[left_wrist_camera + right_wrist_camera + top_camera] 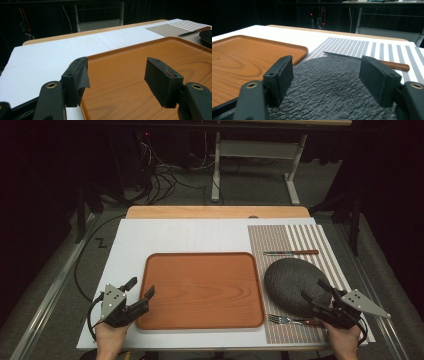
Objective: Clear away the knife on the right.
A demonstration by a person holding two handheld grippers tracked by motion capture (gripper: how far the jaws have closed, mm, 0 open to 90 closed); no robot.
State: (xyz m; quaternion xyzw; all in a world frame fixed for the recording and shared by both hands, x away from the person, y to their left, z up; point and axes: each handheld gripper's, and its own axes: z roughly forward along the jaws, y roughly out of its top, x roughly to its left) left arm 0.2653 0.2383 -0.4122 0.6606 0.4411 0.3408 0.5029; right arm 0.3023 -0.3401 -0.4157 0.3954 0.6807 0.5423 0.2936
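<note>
two grippers sit low in the high view, each held by a hand cut off at the bottom edge. the left gripper (141, 287) stands with its black jaws spread wide over the lower left corner of the rounded rectangular wooden tray (200, 290), whose smooth orange-brown surface shows a swirling grain in the left gripper view (150, 52); one jaw is outside the raised rim, the other above the tray floor, and nothing is between them. a loose flap of dark padding hangs off the left-hand jaw in that view. the right gripper (315, 290) also has its jaws apart, empty, over the lower right edge of the round dark grey plate (292, 282), whose rough, wrinkled, stone-like surface (329, 85) runs off the bottom of the right gripper view. the plate lies on a striped woven placemat (300, 237) at centre right, just right of the tray. a wooden-handled knife (291, 253) lies above it; a fork (285, 320) below, its handle hidden under the gripper.
</note>
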